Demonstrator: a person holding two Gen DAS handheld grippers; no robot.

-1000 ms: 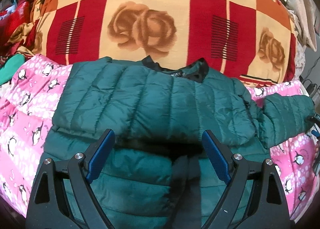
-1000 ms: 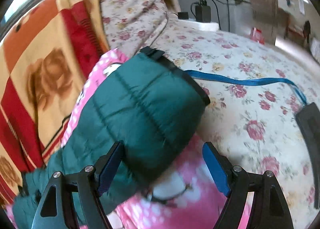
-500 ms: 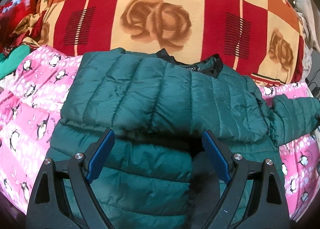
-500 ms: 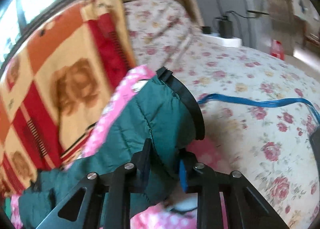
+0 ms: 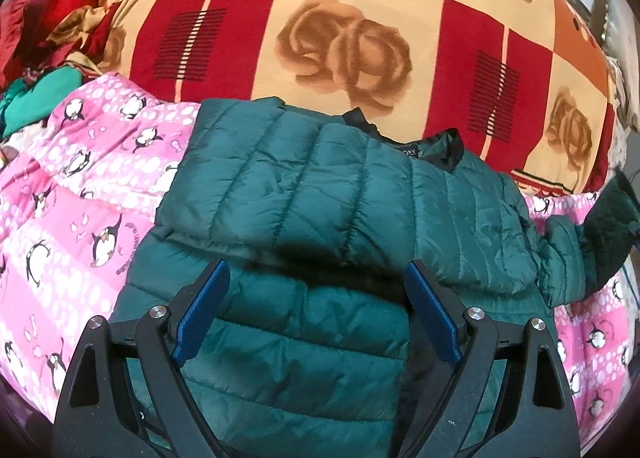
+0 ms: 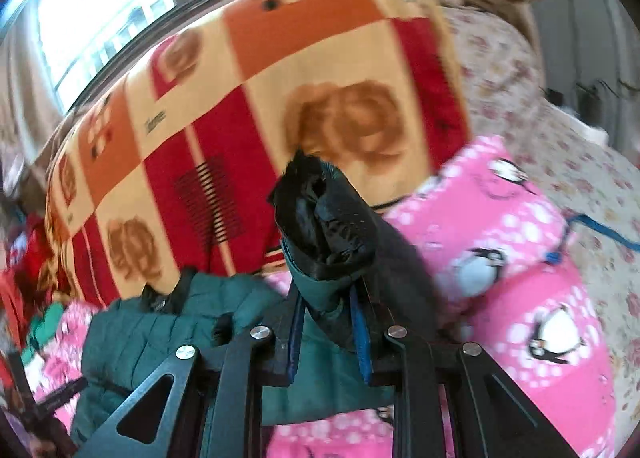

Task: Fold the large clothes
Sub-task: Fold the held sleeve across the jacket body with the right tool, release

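Observation:
A dark green quilted puffer jacket (image 5: 320, 226) lies on a pink penguin-print quilt (image 5: 80, 194), one sleeve folded across its chest, black collar toward the back. My left gripper (image 5: 316, 298) hovers open over the jacket's lower front, nothing between its blue pads. The other sleeve (image 5: 576, 258) stretches to the right and is lifted at its end. In the right wrist view my right gripper (image 6: 326, 322) is shut on that sleeve's cuff (image 6: 324, 226), which sticks up, showing its black lining. The jacket body (image 6: 160, 338) lies to the lower left there.
A big blanket (image 5: 360, 18) with red, orange and cream squares and brown roses is heaped behind the jacket. Red and green clothes (image 5: 36, 38) pile up at the far left. A floral sheet (image 6: 560, 106) and a blue strap (image 6: 600, 226) lie to the right.
My right gripper shut on the sleeve cuff, then lifted and swung it toward the jacket body while rolling. My left gripper drifted closer over the jacket, still open.

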